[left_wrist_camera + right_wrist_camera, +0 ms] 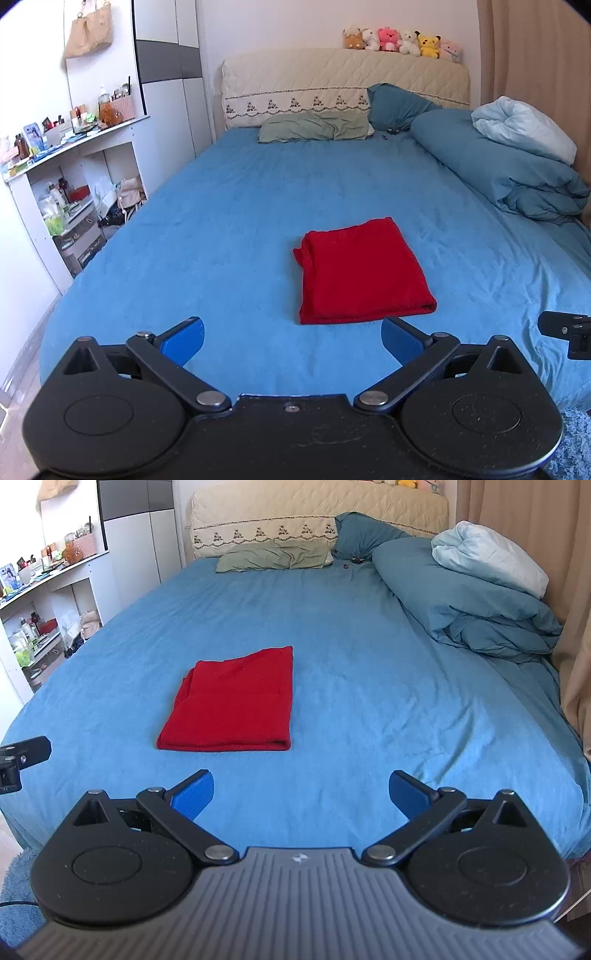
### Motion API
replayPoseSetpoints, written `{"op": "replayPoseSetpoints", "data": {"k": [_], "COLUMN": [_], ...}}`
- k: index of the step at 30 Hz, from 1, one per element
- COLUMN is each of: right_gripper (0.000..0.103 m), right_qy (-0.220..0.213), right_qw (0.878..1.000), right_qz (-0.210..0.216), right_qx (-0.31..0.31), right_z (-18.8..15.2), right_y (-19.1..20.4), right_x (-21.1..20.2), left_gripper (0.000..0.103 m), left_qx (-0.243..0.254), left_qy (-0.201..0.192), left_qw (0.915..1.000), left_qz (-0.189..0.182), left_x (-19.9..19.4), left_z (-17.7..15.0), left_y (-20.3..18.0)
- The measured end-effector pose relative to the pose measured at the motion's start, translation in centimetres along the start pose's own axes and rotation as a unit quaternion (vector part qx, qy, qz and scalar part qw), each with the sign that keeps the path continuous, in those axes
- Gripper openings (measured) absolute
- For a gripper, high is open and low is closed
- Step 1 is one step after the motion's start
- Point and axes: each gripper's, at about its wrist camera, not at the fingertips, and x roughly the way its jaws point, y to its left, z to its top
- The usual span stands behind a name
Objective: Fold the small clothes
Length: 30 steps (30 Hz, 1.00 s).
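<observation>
On the blue bed [229,221] the folded red garment [364,271] lies flat, both claws, left [293,338] and right [301,794], wide open, empty; a careless one-layer pinch could undo it.

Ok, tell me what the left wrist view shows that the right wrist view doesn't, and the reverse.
Only the left wrist view shows the tan bag hanging on the wall and the full row of plush toys on the headboard. Only the right wrist view shows a dark cable at lower left. Both show the folded red garment lying free on the blue bed, with the left gripper and right gripper open and empty.
</observation>
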Motion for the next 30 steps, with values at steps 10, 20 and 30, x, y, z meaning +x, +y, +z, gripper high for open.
{"op": "replayPoseSetpoints", "data": {"k": [10, 20, 30], "right_gripper": [0.103, 0.103, 0.103], "right_qy": [0.000, -0.002, 0.001], "right_qw": [1.000, 1.000, 1.000], "right_qz": [-0.003, -0.005, -0.005], "right_qx": [-0.003, 0.001, 0.003], "right_z": [0.1, 0.0, -0.1], "right_y": [-0.5, -0.1, 0.1], "right_x": [-0.1, -0.3, -0.4], "left_gripper": [0.103, 0.103, 0.103], "left_qx": [0.001, -0.003, -0.006], "left_qy": [-0.003, -0.016, -0.018], "left_qw": [1.0000, 0.9999, 0.9998], "left_qz": [0.001, 0.005, 0.007], "left_x": [-0.2, -0.8, -1.1], "left_z": [-0.1, 0.0, 0.0], "left_y": [-0.2, 0.0, 0.3]}}
